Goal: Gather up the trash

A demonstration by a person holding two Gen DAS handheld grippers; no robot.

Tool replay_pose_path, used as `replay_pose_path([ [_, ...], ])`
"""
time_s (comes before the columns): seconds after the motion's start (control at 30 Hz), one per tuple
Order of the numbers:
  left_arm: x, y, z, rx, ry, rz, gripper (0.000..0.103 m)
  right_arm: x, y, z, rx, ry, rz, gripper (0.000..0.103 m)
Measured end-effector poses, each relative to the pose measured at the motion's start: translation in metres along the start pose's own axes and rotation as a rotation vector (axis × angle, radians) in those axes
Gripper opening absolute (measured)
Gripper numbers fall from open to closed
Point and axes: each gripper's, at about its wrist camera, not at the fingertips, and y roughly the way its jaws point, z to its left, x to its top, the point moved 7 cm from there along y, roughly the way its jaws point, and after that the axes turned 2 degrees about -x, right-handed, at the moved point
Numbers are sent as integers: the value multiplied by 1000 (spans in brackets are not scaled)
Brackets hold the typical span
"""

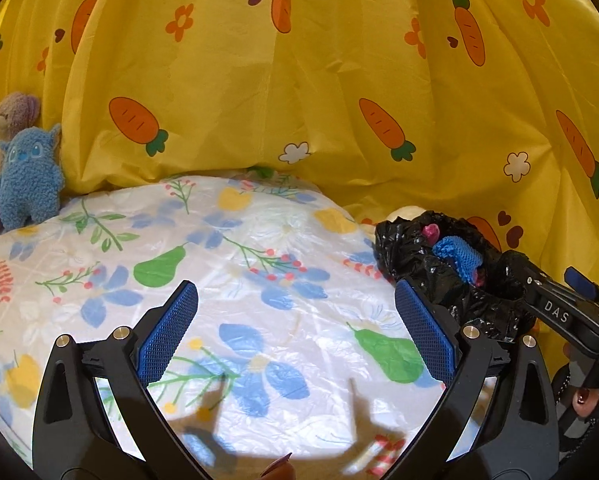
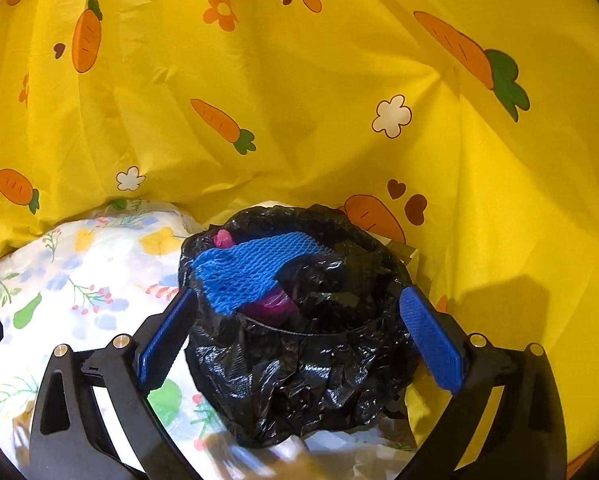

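Left gripper (image 1: 295, 332): two black rigid fingers faced with blue, finely knurled rectangular pads (image 1: 167, 332); jaws spread wide, released, nothing between them. Below and ahead of it lies only the desk cover.

Right gripper (image 2: 299, 336): same build, blue textured pads (image 2: 433, 340); jaws spread wide, released. The bin sits between and just beyond the fingertips, and the pads do not press on it.

Bin (image 2: 299, 352): round, lined with a crinkled, glossy black plastic bag whose rim is folded over the edge in loose wrinkles. From the left gripper it stands ahead to the right, just past the right-hand finger.

Blue mesh (image 2: 251, 276): soft foam netting, diamond-patterned, draped over the near-left rim of the bin and dipping inside.

Pink scraps (image 2: 277, 304): shiny magenta material inside the bin under the mesh; a second pink bit (image 2: 221, 238) at the far rim. Exact nature cannot be told.

Desk (image 1: 259, 240): covered in smooth, glossy white sheeting printed with blue flowers, green pears and sprigs; slightly creased.

Backdrop (image 1: 299, 80): yellow cloth with carrots, flowers and hearts, hanging in long folds beyond both grippers.

Blue plush toy (image 1: 29, 178): curly, nubby pile, upright, far left of the left gripper; a mauve-brown plush toy (image 1: 7, 120) touching behind it.
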Motion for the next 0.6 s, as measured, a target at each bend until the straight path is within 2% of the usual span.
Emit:
replay_pose_path([
  [0.2, -7, -27, 10, 13, 10, -22, 97, -17, -39, 27, 16, -47, -39, 97],
  [0.6, -36, -74, 46, 98, 20, -13, 97, -48, -104, 56, 71, -77, -52, 97],
])
